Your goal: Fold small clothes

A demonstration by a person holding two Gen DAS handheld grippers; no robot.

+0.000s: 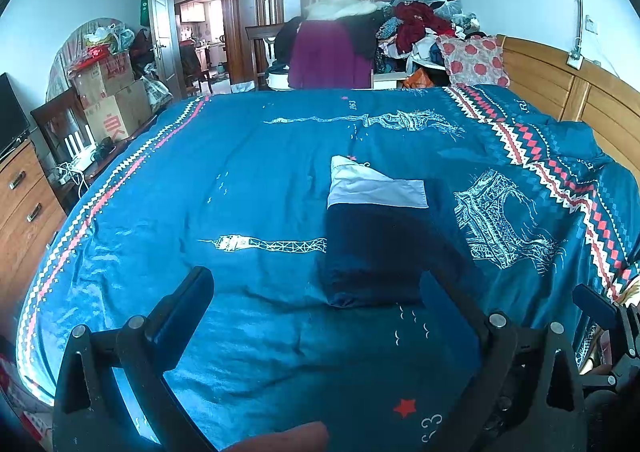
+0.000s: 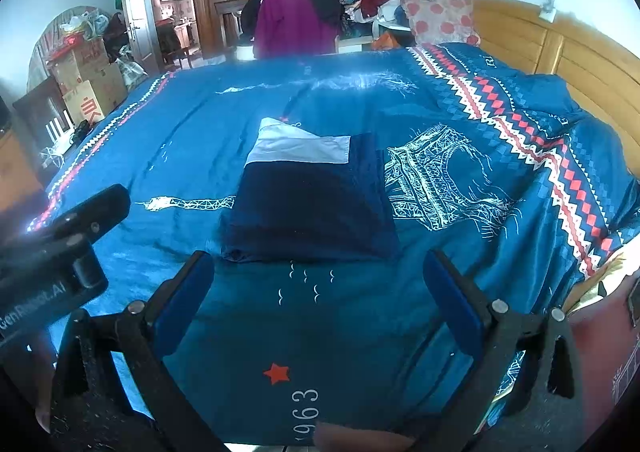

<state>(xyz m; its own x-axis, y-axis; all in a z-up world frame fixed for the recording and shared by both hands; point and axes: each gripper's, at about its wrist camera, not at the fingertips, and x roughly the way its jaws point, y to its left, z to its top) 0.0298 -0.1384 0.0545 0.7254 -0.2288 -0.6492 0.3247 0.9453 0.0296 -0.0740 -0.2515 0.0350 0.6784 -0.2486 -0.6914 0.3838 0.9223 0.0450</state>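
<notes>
The right tongs (image 2: 318,284) hang spread wide and empty above the blue bedspread (image 2: 240,124), just short of a folded navy garment (image 2: 310,208) with a white band at its far end, while the left tongs (image 2: 80,224) show at the left edge.

One folded garment (image 1: 372,248) is counted on one bed (image 1: 240,172). Two grippers are seen, the left gripper (image 1: 316,292) and the right gripper (image 2: 318,276), each with two fingers. One patterned pillow (image 1: 474,60) is counted at one o'clock, one clothes pile (image 1: 412,24) at twelve, and one door (image 1: 160,24) at eleven.
</notes>
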